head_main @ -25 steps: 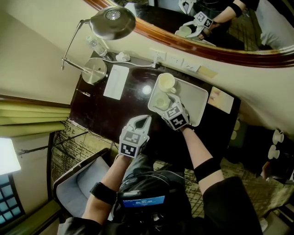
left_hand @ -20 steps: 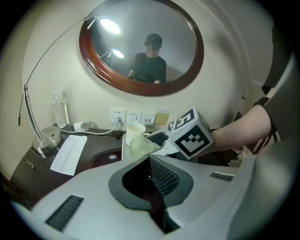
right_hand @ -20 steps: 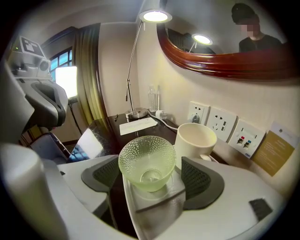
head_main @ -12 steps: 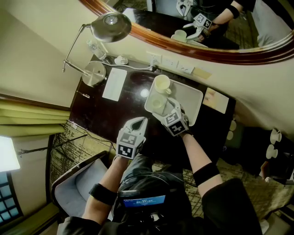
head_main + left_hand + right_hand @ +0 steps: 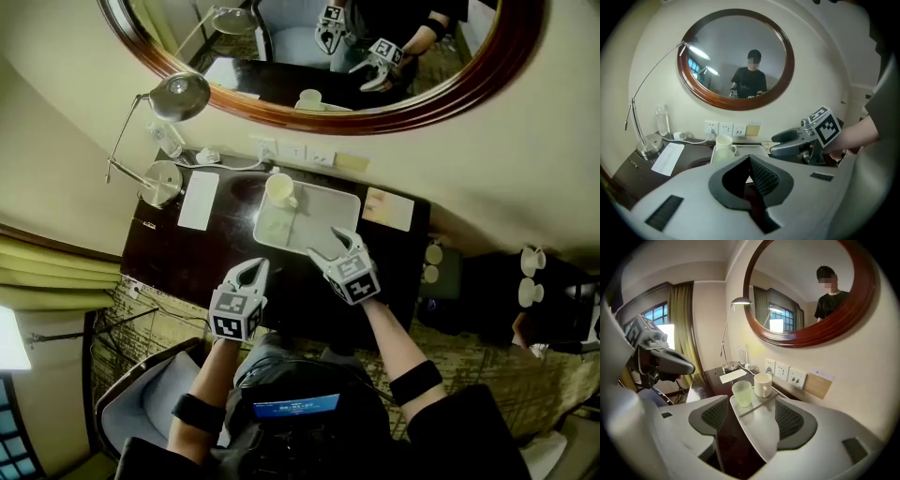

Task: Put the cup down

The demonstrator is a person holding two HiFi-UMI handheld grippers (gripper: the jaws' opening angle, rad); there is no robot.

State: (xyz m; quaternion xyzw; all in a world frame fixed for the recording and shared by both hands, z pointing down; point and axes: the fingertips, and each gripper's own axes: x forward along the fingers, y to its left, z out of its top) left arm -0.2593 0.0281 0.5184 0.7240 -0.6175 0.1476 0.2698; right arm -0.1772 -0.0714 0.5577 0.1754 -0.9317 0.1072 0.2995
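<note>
2 cups stand on the tray (image 5: pixel 757 427), straight ahead of the right gripper (image 5: pixel 331 246): the pale green cup (image 5: pixel 742 393) to its front-left and the white mug (image 5: pixel 762 384) just behind. Right jaws are moderately apart, have just been closing, nothing between them. Left gripper (image 5: pixel 251 269) is clamped tight, empty, alongside.

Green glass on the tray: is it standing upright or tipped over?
Upright: the green glass stands on its base, mouth upward, on the tray.
</note>
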